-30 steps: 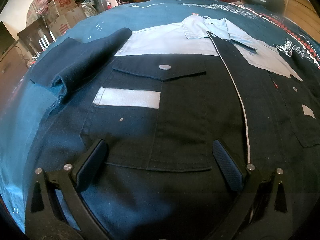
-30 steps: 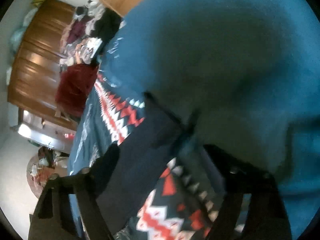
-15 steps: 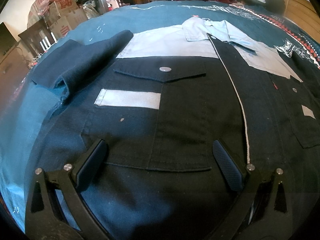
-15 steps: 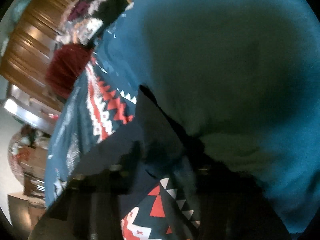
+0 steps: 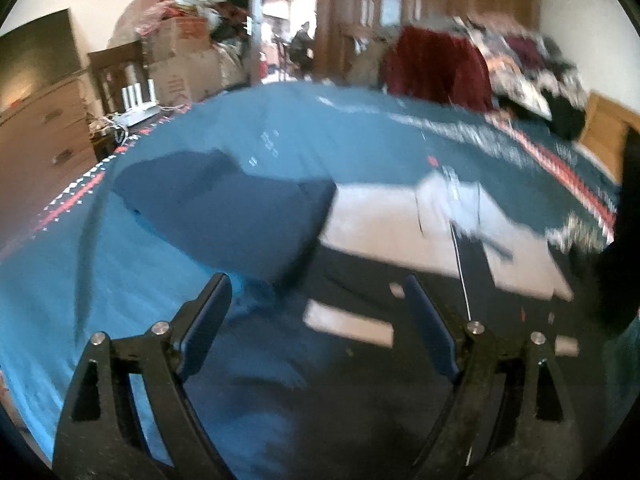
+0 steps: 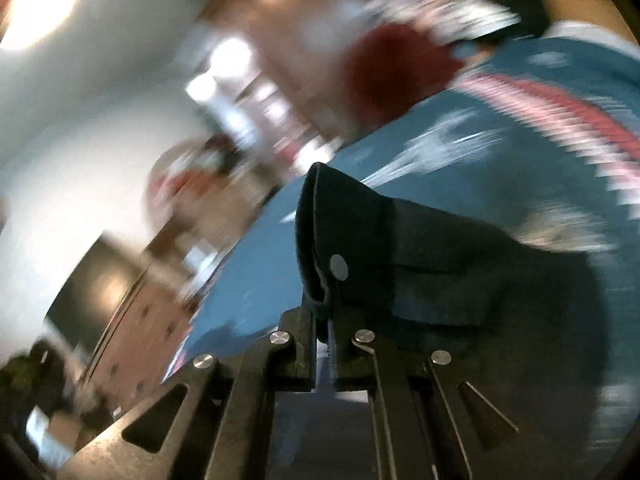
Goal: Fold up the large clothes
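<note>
Room: we see a cluttered bedroom, with wooden wardrobe doors [image 5: 432, 8] at the far side, stacked cardboard boxes [image 5: 180, 60] and a wooden dresser [image 5: 44, 128] beyond the bed's left edge; both views are motion-blurred.
Bed: we note a teal bedspread [image 5: 280, 128] covering it, with a red-and-white patterned band [image 5: 560, 160] running along its right edge.
Far edge of bed: a dark red cloth [image 5: 440, 64] and a heap of mixed clothes [image 5: 528, 68] lie there.
Jacket: our dark navy work jacket [image 5: 352, 360] lies spread on the bed near its front edge, pale grey yoke and collar [image 5: 448, 208] pointing toward the far edge, a pale reflective strip [image 5: 348, 322] on the chest.
Left sleeve: we see it [image 5: 224, 208] folded in over the jacket's left side, resting on the bedspread.
Left claw: ours [image 5: 316, 316] hangs above the jacket's chest, fingers [image 5: 204, 320] spread wide, nothing between them.
Right claw: ours [image 6: 322, 320] is pressed together, pinching a cuff [image 6: 320, 240] of dark navy fabric with a round metal snap [image 6: 339, 267] on it; the cuff stands up out of the claw, raised off the bedspread.
Right-hand sleeve cloth: we see it [image 6: 460, 280] trail from the pinched cuff toward the right of that view.
</note>
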Demonstrator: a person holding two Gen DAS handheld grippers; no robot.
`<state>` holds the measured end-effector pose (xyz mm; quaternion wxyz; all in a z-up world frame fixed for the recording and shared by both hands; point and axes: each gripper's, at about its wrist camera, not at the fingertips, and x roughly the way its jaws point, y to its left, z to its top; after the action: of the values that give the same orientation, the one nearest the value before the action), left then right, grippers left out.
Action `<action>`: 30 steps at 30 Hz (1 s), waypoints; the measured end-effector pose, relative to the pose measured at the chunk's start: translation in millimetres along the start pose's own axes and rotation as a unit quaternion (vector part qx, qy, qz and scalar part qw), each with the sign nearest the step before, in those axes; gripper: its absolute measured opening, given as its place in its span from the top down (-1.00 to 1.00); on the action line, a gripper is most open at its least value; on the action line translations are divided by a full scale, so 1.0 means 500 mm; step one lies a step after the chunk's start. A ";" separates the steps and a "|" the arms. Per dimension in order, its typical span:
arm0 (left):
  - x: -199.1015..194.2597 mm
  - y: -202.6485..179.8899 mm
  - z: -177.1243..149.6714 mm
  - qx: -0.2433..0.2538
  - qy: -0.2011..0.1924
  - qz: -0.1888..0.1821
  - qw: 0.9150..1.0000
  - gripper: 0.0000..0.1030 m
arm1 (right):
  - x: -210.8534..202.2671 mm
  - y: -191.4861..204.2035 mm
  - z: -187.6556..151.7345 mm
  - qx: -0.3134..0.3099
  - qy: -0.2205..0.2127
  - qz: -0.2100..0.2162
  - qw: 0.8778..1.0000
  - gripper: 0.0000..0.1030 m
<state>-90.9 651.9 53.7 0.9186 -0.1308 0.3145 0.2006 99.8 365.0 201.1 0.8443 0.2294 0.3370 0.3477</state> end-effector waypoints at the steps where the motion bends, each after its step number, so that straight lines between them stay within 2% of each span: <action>1: -0.005 0.010 0.009 -0.005 -0.005 0.002 1.000 -0.70 | 0.062 0.042 -0.016 -0.007 0.017 0.014 1.000 0.87; 2: -0.009 0.020 0.014 -0.010 -0.009 0.004 1.000 -0.71 | 0.131 0.084 -0.038 -0.014 0.038 0.026 0.999 0.86; 3: -0.013 0.033 0.017 -0.014 -0.011 0.006 1.000 -0.74 | 0.191 0.121 -0.065 -0.020 0.057 0.034 0.998 0.75; 5: -0.012 0.053 0.016 -0.017 -0.007 0.012 1.000 -0.77 | 0.292 0.167 -0.123 -0.029 0.108 0.039 0.993 0.66; 7: 0.002 0.069 0.007 -0.016 0.007 0.009 1.000 -0.79 | 0.324 0.182 -0.175 -0.028 0.128 0.026 0.991 0.58; 10: 0.032 0.079 -0.013 -0.012 0.032 -0.002 0.999 -0.80 | 0.260 0.131 -0.230 -0.012 0.117 0.018 0.993 0.38; 12: 0.050 0.074 -0.024 -0.014 0.050 -0.020 0.998 -0.80 | 0.175 0.076 -0.259 -0.017 0.105 -0.014 0.994 0.25; 14: 0.066 0.058 -0.032 -0.010 0.065 -0.044 0.997 -0.80 | 0.085 -0.022 -0.290 -0.009 0.091 -0.078 0.993 0.14; 17: 0.097 0.010 -0.038 0.015 0.096 -0.081 0.992 -0.80 | -0.020 -0.136 -0.326 0.030 0.082 -0.143 0.986 0.14; 20: 0.147 -0.037 -0.039 0.027 0.127 -0.112 0.985 -0.76 | -0.097 -0.226 -0.359 0.077 0.081 -0.177 0.978 0.13; 21: 0.166 -0.047 -0.037 0.025 0.136 -0.120 0.983 -0.68 | -0.117 -0.245 -0.372 0.087 0.080 -0.182 0.976 0.14; 23: 0.198 -0.061 -0.028 0.017 0.147 -0.112 0.983 -0.50 | -0.150 -0.265 -0.390 0.096 0.076 -0.184 0.975 0.14; 25: 0.225 -0.070 -0.011 -0.003 0.149 -0.120 0.981 -0.49 | -0.165 -0.271 -0.398 0.100 0.073 -0.182 0.975 0.13; 26: 0.240 -0.075 -0.008 -0.006 0.155 -0.113 0.982 -0.49 | -0.173 -0.275 -0.406 0.103 0.070 -0.181 0.975 0.14; 27: 0.267 -0.083 -0.005 -0.003 0.166 -0.088 0.982 -0.44 | -0.179 -0.281 -0.413 0.108 0.069 -0.178 0.976 0.13; 28: 0.284 -0.084 -0.005 -0.001 0.173 -0.074 0.982 -0.35 | -0.174 -0.277 -0.410 0.111 0.070 -0.176 0.976 0.13; 30: 0.313 -0.088 -0.006 -0.002 0.179 -0.052 0.982 0.09 | -0.175 -0.276 -0.419 0.111 0.074 -0.175 0.975 0.13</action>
<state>40.5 656.6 -41.9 0.8563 -0.1829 0.4662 0.1263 -39.5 242.0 11.5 0.8339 0.2329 0.4703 0.1710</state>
